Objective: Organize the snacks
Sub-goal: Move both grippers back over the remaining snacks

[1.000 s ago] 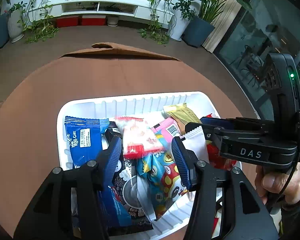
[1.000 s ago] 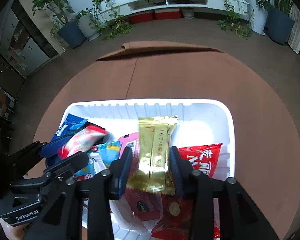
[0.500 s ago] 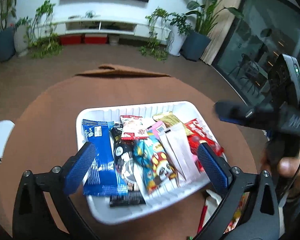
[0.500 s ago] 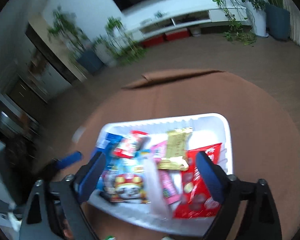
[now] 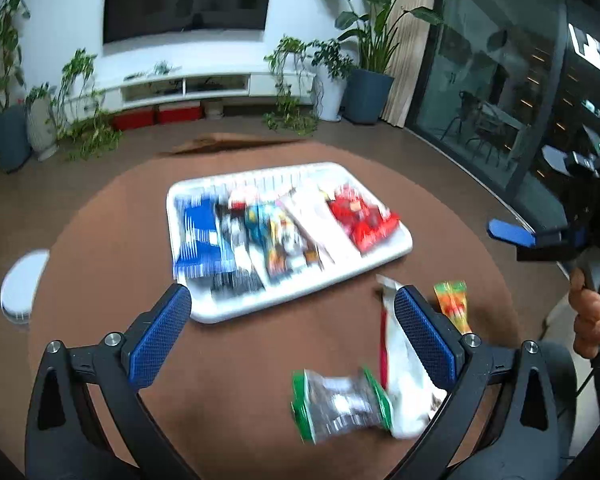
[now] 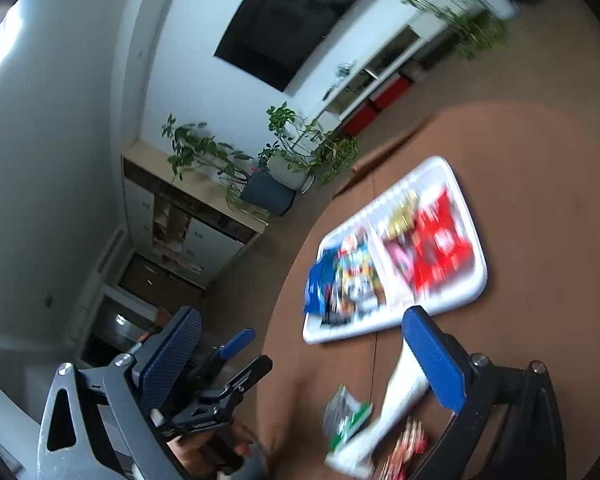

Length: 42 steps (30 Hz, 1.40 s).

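Observation:
A white tray [image 5: 396,254] on the round brown table holds several snack packets: a blue one [image 5: 202,236], colourful ones and a red one [image 5: 362,216]. The tray shows blurred in the right wrist view [image 6: 478,280]. Loose on the table near me lie a green-edged silver packet [image 5: 340,406], a white packet [image 5: 406,368] and an orange packet [image 5: 454,304]. My left gripper [image 5: 292,336] is open and empty, pulled back above the table's near part. My right gripper [image 6: 312,360] is open and empty, held off the table's edge; the loose packets [image 6: 346,416] show between its fingers.
The brown table [image 5: 112,264] has a round edge. A white round object [image 5: 20,284] sits at its left edge. The other hand-held gripper [image 5: 548,236] shows at the right. Potted plants, a TV wall and glass doors lie beyond.
Both grippers have opened wide and pulled back from the tray toward me. The right view has swung and tilted strongly. Loose packets near the table's front have come into view.

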Motion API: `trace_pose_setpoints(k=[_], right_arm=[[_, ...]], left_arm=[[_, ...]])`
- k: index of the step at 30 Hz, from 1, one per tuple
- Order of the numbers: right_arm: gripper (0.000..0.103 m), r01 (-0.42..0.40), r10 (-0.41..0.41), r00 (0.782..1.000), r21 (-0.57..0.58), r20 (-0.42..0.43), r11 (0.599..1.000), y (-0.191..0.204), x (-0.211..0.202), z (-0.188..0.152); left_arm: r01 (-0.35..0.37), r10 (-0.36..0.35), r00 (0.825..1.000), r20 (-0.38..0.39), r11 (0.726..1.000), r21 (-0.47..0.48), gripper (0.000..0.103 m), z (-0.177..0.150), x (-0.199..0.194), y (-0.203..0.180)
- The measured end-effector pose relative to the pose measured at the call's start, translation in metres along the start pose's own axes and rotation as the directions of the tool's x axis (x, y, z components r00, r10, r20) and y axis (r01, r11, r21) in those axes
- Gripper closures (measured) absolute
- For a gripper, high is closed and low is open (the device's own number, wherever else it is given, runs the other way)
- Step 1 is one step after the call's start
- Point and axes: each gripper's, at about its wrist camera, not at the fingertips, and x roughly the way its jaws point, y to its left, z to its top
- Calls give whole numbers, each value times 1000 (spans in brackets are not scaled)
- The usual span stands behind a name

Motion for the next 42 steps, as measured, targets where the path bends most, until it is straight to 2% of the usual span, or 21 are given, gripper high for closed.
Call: trace_pose_setpoints(k=[4,9,15,18,26,30,33,36,39,41,42], right_arm=[[0,33,-34,999,40,13,999,-11,-21,-36],[0,68,-71,997,129,22,989,-27,-34,-73],[11,161,-159,987,69,-34,984,-23,-32,-97],[15,214,-213,977,50,-24,976,-22,-33,-99],[24,264,-267,962,-60,-48,963,-8,-20,-110],[29,353,-359,932,-110,-39,929,-8,-16,-113],[29,394,-398,917,-91,-34,915,-16,-17,-112],[31,407,-411,910,-74,-47,910,-23,-17,-110],[31,410,-413,909,-73,-48,909,-26,-18,-111],[31,410,-413,909,-71,-46,909,-27,-20,-110],[31,406,-409,911,-65,-47,911,-29,-20,-109]], left_arm=[[33,-38,997,-62,997,-70,0,-35,-6,-6],[65,-72,990,-123,996,-62,0,-74,-11,-25],[71,-78,985,-154,996,-47,0,-95,-7,-34],[76,-82,986,-143,996,-43,0,-92,-10,-35],[91,-98,984,-148,994,-54,0,-94,-8,-34],[101,-105,983,-148,994,-35,0,-89,-6,-38],[132,-130,981,-146,991,6,0,-79,-4,-47],[139,-117,970,-213,986,93,1,-66,15,-65],[190,-158,951,-265,977,98,3,-48,36,-72],[189,-152,945,-291,976,104,5,-36,48,-74],[192,-149,936,-318,975,108,5,-29,58,-76]])
